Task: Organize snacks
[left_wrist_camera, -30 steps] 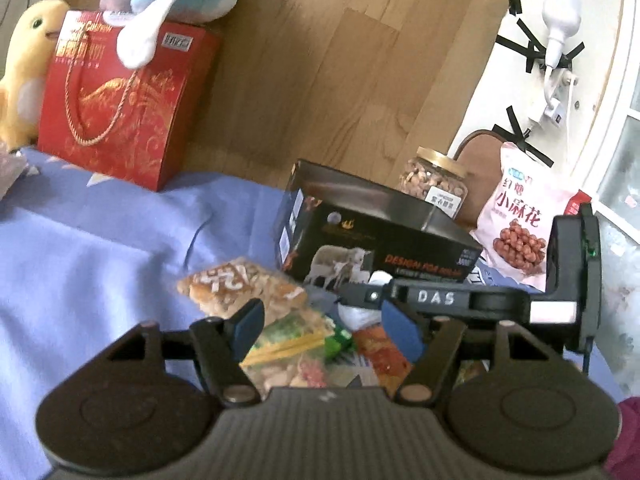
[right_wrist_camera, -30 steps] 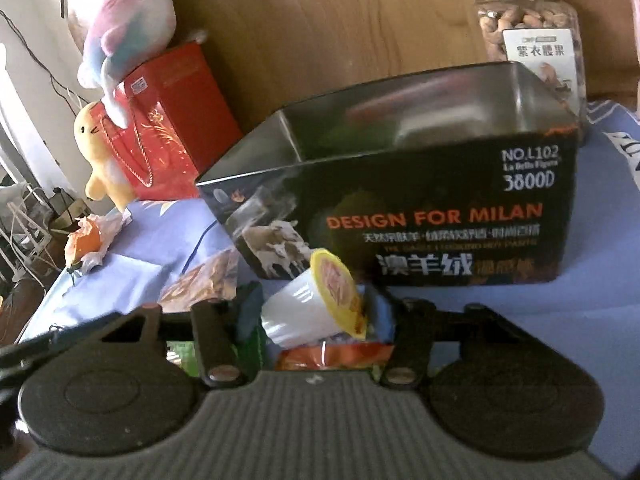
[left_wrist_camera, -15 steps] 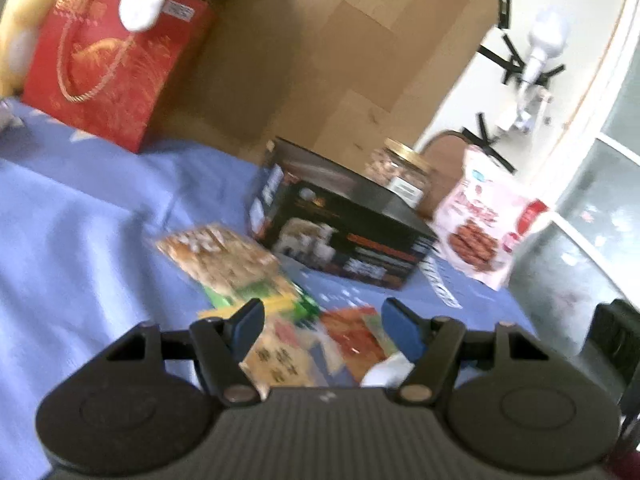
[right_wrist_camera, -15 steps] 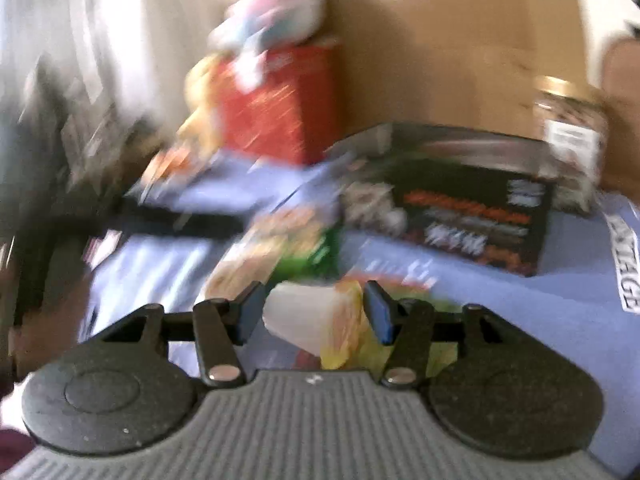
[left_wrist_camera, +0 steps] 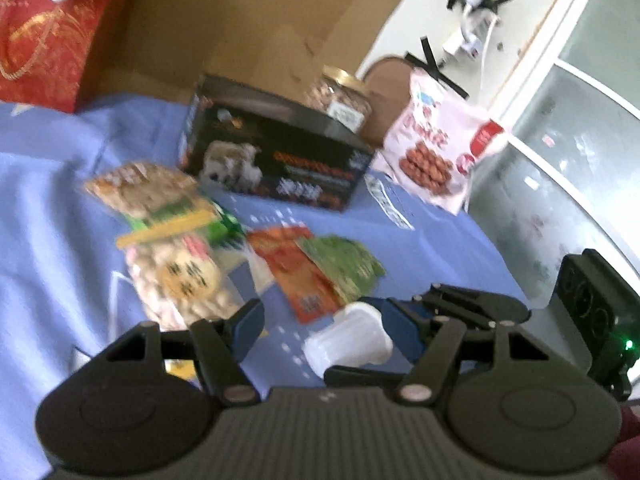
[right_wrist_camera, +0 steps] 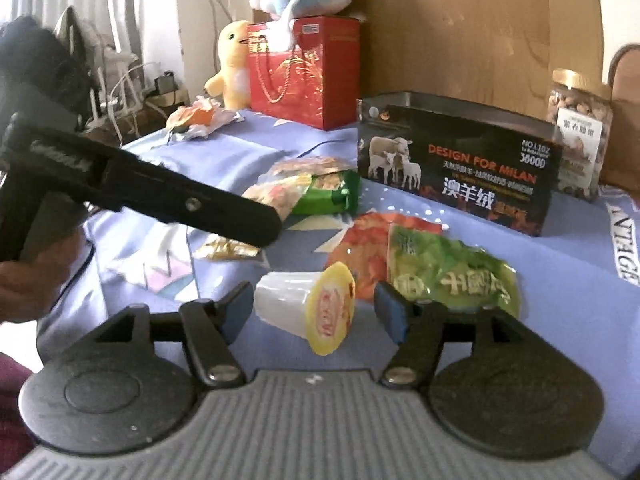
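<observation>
Blue cloth (right_wrist_camera: pixel 500 264) bears the jelly cup (right_wrist_camera: pixel 308 304) (apparently released) between the right gripper's (right_wrist_camera: pixel 316 310) just-opened jaws.

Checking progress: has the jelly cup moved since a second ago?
Yes. The cup has moved away from the black box, toward the camera; the right tool has just been opening around it.

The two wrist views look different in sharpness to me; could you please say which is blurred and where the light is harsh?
Left wrist view: smeared throughout, the black box print unreadable, the window side at right washed out. Right wrist view: mostly sharp, the box lettering legible, the curtain area at upper left overexposed, straight edges bowed by the fisheye.
</observation>
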